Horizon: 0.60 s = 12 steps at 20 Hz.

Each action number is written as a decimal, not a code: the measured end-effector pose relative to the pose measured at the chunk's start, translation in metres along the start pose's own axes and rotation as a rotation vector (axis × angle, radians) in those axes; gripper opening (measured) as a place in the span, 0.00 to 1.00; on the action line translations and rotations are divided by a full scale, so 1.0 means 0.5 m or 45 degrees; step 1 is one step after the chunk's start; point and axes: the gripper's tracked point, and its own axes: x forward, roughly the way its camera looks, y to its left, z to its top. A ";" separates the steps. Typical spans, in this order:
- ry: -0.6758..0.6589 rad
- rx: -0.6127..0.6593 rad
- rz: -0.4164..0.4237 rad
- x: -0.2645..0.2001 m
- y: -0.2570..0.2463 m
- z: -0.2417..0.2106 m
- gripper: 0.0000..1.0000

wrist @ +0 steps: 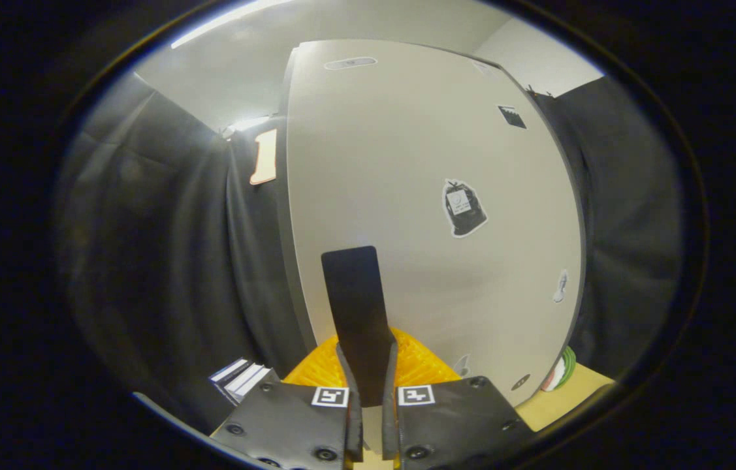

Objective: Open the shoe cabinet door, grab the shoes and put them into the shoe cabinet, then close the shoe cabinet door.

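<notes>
While the gripper clamps a dark flat handle, its lower end is hidden.

The pale shoe cabinet door stands upright, stickers on its face, its dark flat handle pinched in the claw.

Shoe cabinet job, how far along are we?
Nothing looks finished for sure. In hand: the gripper has its jaws shut on a black tab in front of the door, so a door step is under way; whether it is opening or closing cannot be told. An orange ribbed thing, maybe a shoe, lies just beyond the gripper at the door's foot. If so, stowing it and closing are left.
</notes>
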 end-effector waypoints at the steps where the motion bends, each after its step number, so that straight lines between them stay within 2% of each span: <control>1: -0.003 -0.001 -0.001 -0.010 -0.004 0.001 0.13; 12: -0.001 0.018 0.053 -0.119 -0.059 0.016 0.13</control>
